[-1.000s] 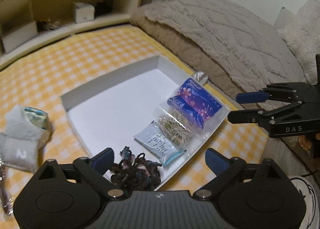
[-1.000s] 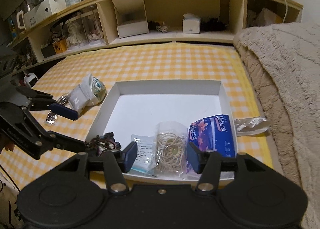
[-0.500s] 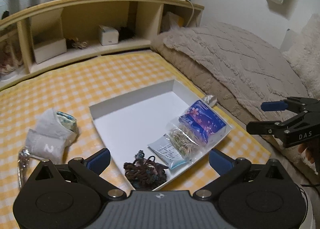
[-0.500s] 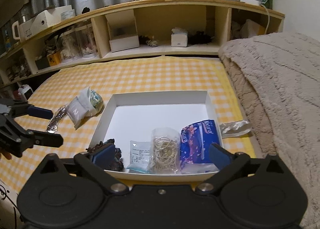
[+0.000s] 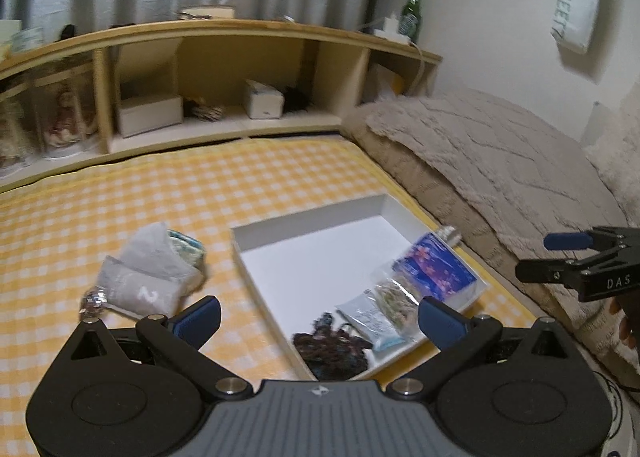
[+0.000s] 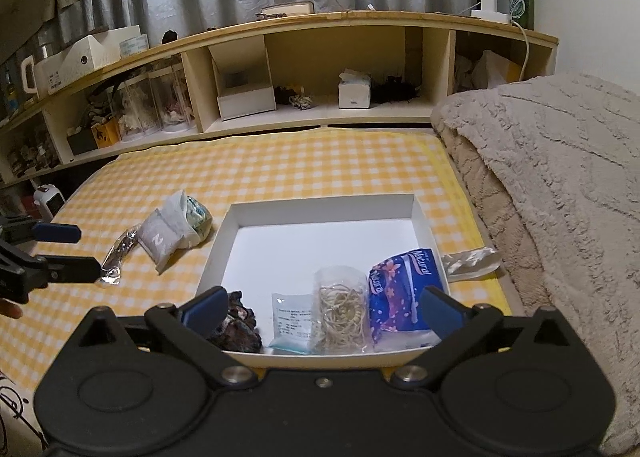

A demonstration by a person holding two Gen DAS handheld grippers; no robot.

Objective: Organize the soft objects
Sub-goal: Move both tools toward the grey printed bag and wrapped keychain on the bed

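Right gripper (image 6: pixel 322 307) has just been spreading its jaws, now wide with nothing between them; left gripper (image 5: pixel 318 315) is wide and empty too. Both hover over the shallow white cardboard tray (image 6: pixel 320 209) on the yellow checked bedspread (image 6: pixel 280 169). Its near edge holds a dark knitted bundle (image 6: pixel 238 331), clear bag of rubber bands (image 6: pixel 340 311) and blue floral tissue pack (image 6: pixel 400 297); grey fabric pouches (image 6: pixel 168 233) lie left, outside.
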